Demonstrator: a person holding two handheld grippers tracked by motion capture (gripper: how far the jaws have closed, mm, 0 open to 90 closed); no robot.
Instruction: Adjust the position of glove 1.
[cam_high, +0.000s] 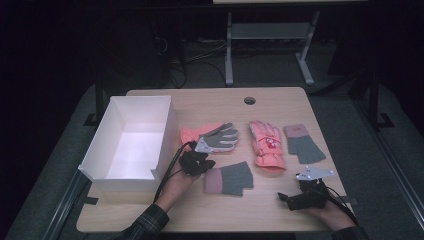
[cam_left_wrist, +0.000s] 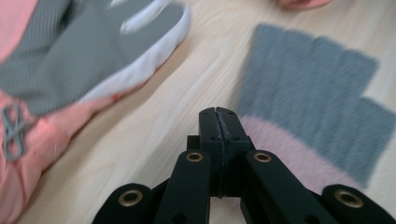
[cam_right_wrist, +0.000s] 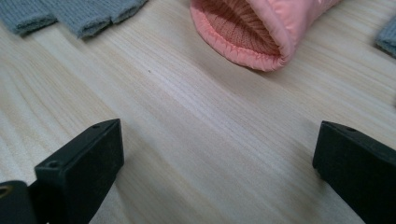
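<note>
On the wooden table (cam_high: 280, 210) I have the left gripper (cam_high: 196, 161) sitting just near of the left pink glove (cam_high: 212, 136), which lies palm up with its grey palm and fingers pointing right, a short way right of the white box (cam_high: 131, 142). Through the left gripper view my jaws are pressed tight together with nothing between them, the tips hovering over bare wood; the left pink glove (cam_left_wrist: 70, 60) fills the upper left there, and the near grey fingerless mitt (cam_left_wrist: 317, 116) with its pink cuff lies to the right of the tips. From above, that near grey fingerless mitt (cam_high: 229, 178) is just right of my left gripper. My right gripper (cam_high: 300, 197) rests at the near right of the table, its jaws spread wide and empty over bare wood. Ahead of it I see the open cuff of the right pink glove (cam_right_wrist: 261, 32), which lies in the middle of the table (cam_high: 267, 145), with the far grey fingerless mitt (cam_high: 302, 144) just to its right.
</note>
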